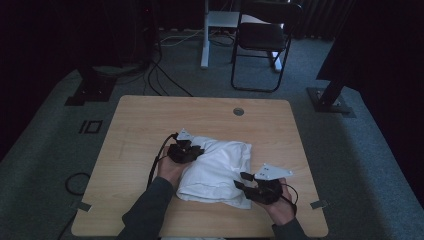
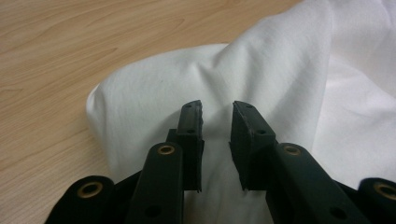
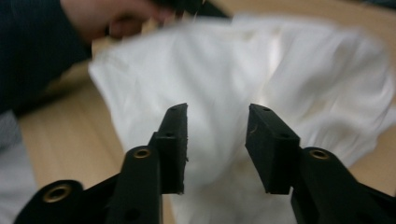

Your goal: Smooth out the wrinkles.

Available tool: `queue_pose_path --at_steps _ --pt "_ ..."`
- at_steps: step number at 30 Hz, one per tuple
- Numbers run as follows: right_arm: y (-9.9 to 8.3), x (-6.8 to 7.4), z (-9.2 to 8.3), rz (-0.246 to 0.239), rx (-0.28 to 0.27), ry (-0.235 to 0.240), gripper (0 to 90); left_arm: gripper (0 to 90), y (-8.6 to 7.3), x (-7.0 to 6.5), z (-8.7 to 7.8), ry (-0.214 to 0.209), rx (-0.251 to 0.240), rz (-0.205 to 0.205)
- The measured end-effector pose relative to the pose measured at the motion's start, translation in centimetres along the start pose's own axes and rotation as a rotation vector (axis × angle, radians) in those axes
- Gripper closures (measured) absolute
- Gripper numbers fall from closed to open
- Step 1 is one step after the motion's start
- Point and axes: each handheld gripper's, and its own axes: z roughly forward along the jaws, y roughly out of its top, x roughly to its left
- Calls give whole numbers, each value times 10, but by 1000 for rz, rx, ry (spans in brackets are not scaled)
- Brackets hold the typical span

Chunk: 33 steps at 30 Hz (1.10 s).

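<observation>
Your folded cloth (image 1: 216, 167) is plain white, without print or stripe; its creases show only as pale grey shading. It lies on a table (image 1: 150, 120) of light tan wood with a fine, darker streaked grain, and a small round grey cap (image 1: 238, 111) sits in the far edge of that top. Your left gripper (image 1: 186, 151) and right gripper (image 1: 256, 186) are matt black, each topped by a light grey plate, with brass-coloured rings at the pivots (image 2: 165, 150). Your sleeve (image 1: 150, 207) is dark grey. The floor carpet (image 1: 45, 145) is grey-blue, and the chair (image 1: 262, 37) beyond is black.
</observation>
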Motion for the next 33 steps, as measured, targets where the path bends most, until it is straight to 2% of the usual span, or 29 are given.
queue_pose_path --at_steps 2,6,8,10,11,17,25,30,33 --pt "11 2 6 -22 -9 1 566 726 0 0 0 1 -2 0" --pt "24 10 34 -91 25 -6 593 720 1 -1 0 -1 -8 -3" --pt "25 13 48 -120 57 -30 679 714 2 -1 0 -1 -8 -2" --pt "23 14 54 -120 88 -31 839 704 2 0 -1 0 -12 -7" --pt "22 14 54 -116 87 -29 872 698 2 0 -1 0 -14 -9" --pt "19 16 32 -122 56 -39 893 673 3 0 -2 -5 -30 -22" --pt "5 19 1 -111 30 -14 894 669 3 -1 -1 0 -25 -24" --pt "-10 19 -14 -105 53 -20 893 665 2 -2 -1 -5 -18 -15" --pt "-20 16 -17 -94 94 -14 891 658 2 -4 0 -11 -21 -13"
